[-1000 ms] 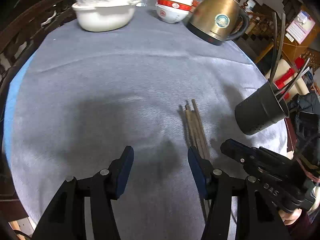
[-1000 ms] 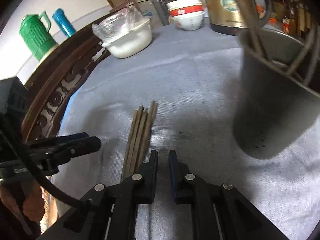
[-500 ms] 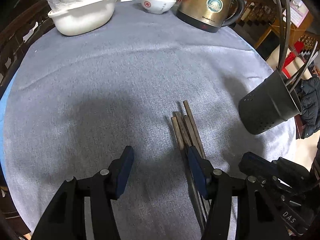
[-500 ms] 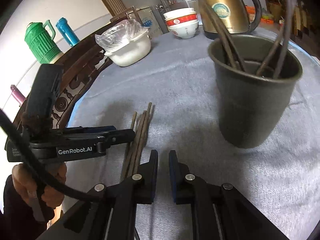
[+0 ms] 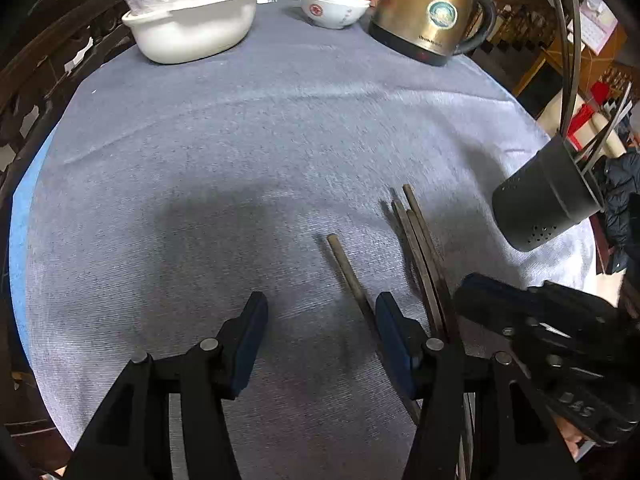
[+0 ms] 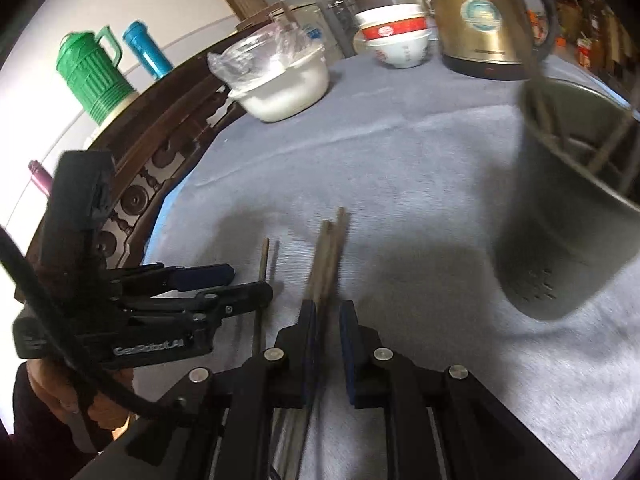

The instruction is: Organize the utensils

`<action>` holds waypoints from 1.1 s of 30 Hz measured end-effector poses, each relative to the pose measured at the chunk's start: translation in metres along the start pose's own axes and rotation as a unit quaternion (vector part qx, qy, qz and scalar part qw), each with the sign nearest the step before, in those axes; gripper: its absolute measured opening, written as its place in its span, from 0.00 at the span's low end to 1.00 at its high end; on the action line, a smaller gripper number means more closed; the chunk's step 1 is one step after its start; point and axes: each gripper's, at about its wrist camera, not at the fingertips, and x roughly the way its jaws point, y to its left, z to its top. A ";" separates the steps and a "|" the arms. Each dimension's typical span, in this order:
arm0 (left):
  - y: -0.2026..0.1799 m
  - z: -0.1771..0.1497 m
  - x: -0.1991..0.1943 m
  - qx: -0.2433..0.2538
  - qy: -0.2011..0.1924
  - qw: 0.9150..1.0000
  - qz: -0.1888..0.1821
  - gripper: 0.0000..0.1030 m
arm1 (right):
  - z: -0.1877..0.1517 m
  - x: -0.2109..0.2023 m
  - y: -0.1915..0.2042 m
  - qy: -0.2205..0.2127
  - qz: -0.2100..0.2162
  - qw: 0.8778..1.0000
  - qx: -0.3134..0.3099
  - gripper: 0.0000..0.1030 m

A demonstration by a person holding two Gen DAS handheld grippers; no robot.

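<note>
Between the blue pads of the left gripper (image 5: 322, 304), held about half open — nothing clamped, only a single brown wooden chopstick (image 5: 348, 268) flat on the grey woven tablecloth (image 5: 240, 140), close beside the right-hand pad. At the right gripper (image 6: 327, 308), a narrow slot only, with a bundle of brown wooden chopsticks (image 6: 326, 256) running into it along the left pad; cannot tell whether pinched or merely straddled. Further out, to the right: a dark grey perforated metal utensil holder (image 6: 560, 248), upright, with several sticks inside, near the bundle but not touching. Beyond, at the far edge, a gold electric kettle (image 5: 428, 12) and a white oval dish under plastic film (image 5: 192, 32) — well apart from the work.

Risks from here, as a judgement:
- closing the left gripper off-centre and merely nudging or rolling the lone chopstick;
- lifting the bundle on a weak pinch near one end, then fanning or dropping sticks;
- knocking the two grippers together, so near each other;
- tipping the holder by striking its rim or the sticks inside.
</note>
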 end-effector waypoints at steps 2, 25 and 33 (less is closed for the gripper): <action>0.002 0.000 -0.001 -0.001 -0.001 1.000 -0.002 0.55 | 0.001 0.007 0.002 0.009 -0.007 1.000 -0.003 0.15; 0.001 0.008 0.008 0.000 0.006 1.000 -0.005 0.51 | 0.012 0.016 -0.010 0.040 -0.048 0.998 0.030 0.12; 0.000 0.022 0.016 -0.008 0.014 1.000 -0.005 0.50 | 0.037 0.034 -0.005 0.046 -0.076 0.996 0.031 0.12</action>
